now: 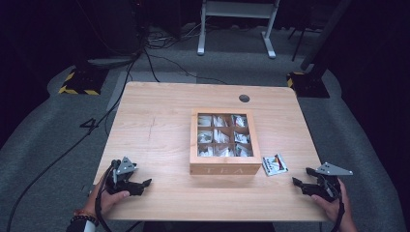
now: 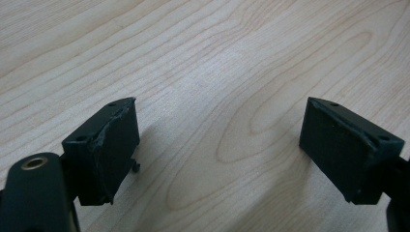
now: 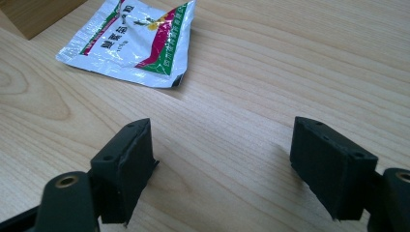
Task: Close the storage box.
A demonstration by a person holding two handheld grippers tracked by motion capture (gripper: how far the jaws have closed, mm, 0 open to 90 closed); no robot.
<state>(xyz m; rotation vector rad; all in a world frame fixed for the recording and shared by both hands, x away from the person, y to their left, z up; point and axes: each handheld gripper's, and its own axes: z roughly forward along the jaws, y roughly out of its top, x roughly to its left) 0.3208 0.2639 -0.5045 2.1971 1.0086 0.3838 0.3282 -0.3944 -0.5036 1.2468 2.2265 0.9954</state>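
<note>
The right gripper (image 3: pixel 222 169) rests on the bench (image 1: pixel 159 121), fingers wide and empty; the sachet (image 3: pixel 133 41) lies ahead-left, nearer it than the left gripper (image 1: pixel 138 186), also wide.

Both grippers black, each topped by a grey three-cornered plate. Left gripper (image 1: pixel 142 184): black cable, worn pads (image 2: pixel 113 150), brass-coloured insert. Right gripper (image 1: pixel 300 184): screw holes in blocky pads (image 3: pixel 126 171). Left wrist: dark beaded bracelet (image 1: pixel 83 219), white sleeve (image 1: pixel 77 227).
</note>
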